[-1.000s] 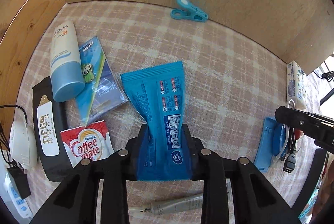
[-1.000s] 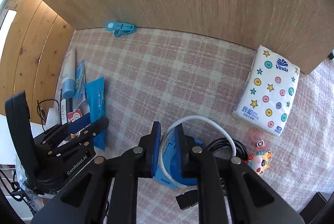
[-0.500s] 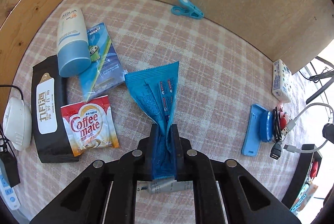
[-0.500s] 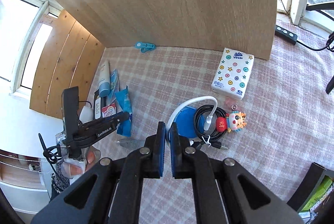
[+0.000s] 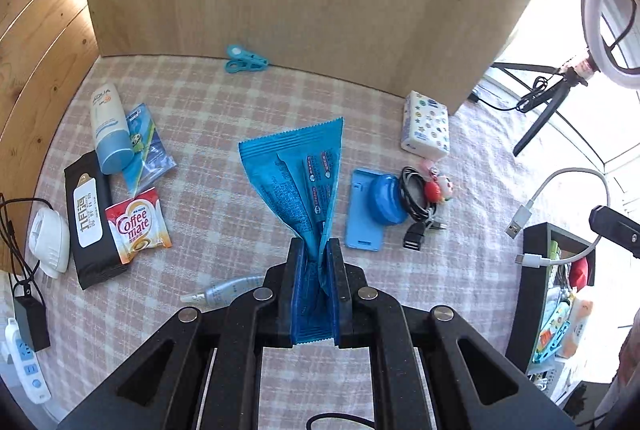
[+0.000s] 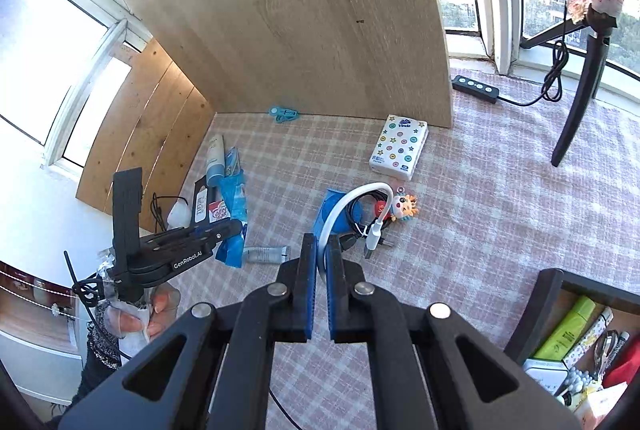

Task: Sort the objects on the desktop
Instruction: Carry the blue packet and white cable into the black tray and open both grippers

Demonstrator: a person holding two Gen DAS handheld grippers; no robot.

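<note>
- The left gripper (image 5: 316, 250), clamped on the blue packet (image 5: 298, 173), has lifted it clear of the counter (image 5: 224, 222).
- The right gripper (image 6: 320, 250), pinching the white cable (image 6: 352, 201), has raised it; both await sorting, probably into the box (image 6: 552, 290) at its right.

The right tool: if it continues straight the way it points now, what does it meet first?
Probably the blue round case and black cable coil on the table; the right tool already grips the white cable. Depth is unclear.
</note>
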